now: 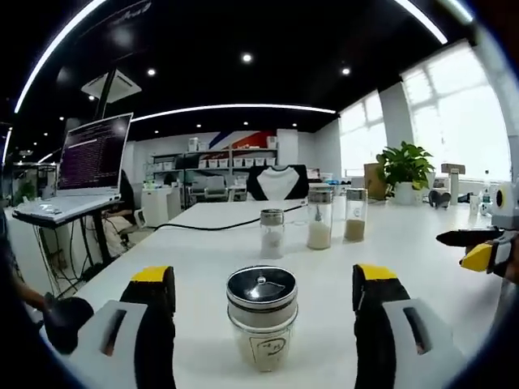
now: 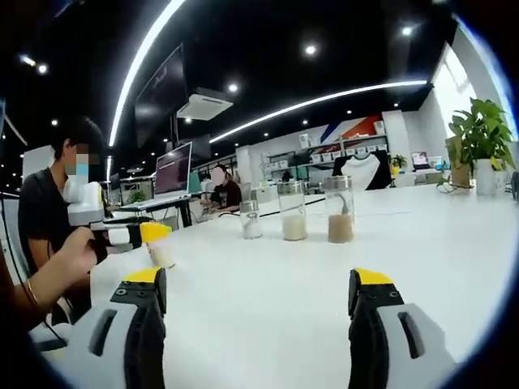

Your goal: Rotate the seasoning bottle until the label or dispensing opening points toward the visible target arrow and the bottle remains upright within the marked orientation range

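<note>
White table: seasoning bottle upright, label camera-facing.

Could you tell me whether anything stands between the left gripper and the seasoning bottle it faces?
Nothing visible does. The seasoning bottle stands upright on the white table between the open left gripper fingers, untouched. The three other jars stand farther back, behind it.
</note>
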The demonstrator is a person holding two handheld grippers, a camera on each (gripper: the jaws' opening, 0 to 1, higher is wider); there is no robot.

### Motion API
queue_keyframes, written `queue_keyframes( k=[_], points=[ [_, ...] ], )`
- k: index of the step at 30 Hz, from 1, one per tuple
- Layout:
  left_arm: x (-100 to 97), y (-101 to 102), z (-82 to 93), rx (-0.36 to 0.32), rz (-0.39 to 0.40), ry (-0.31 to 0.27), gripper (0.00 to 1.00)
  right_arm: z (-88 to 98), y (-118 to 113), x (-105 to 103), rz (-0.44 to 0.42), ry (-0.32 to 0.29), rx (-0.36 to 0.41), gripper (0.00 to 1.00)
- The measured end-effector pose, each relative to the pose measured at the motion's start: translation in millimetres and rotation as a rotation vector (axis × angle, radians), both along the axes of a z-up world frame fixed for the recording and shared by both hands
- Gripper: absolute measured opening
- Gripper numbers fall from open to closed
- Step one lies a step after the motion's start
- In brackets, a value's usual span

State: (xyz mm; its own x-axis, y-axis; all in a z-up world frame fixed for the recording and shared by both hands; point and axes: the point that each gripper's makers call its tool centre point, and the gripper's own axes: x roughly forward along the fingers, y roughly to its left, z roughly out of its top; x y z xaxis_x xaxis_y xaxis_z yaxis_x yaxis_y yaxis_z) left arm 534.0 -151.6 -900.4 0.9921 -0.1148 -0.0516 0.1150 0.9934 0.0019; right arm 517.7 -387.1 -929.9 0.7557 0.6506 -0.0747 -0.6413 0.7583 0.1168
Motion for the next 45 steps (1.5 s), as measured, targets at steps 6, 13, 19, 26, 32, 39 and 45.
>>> queue_keyframes(
  k=[6,13,19,26,32,39,45],
  points=[
    [5.6,-13,19.6,-0.007,-0.014,-0.049,0.97,4.1,-3,2,-0.007,-0.015,0.002,0.96],
    [23.3,-24,38.3,0.035,-0.014,-0.069,0.98,5.3,-8,1,-0.01,-0.02,-0.007,0.92],
    [31.6,-45,65.2,-0.059,-0.07,-0.17,0.94,-0.9,-20,1,-0.039,-0.028,-0.081,0.85],
    [62.2,-62,72.2,0.0,-0.076,-0.154,0.94,-4.0,-28,1,-0.052,-0.015,-0.083,0.84],
    [80.7,-81,67.9,-0.019,-0.149,-0.119,0.95,-5.1,-38,-1,-0.065,-0.004,-0.112,0.82],
    [103.5,-81,65.9,-0.043,-0.084,-0.116,0.96,1.7,-50,-1,-0.095,-0.02,-0.114,0.81],
    [127.4,-87,67.8,-0.021,-0.044,-0.118,0.95,5.2,-55,-2,-0.109,-0.031,-0.117,0.8]
  ],
)
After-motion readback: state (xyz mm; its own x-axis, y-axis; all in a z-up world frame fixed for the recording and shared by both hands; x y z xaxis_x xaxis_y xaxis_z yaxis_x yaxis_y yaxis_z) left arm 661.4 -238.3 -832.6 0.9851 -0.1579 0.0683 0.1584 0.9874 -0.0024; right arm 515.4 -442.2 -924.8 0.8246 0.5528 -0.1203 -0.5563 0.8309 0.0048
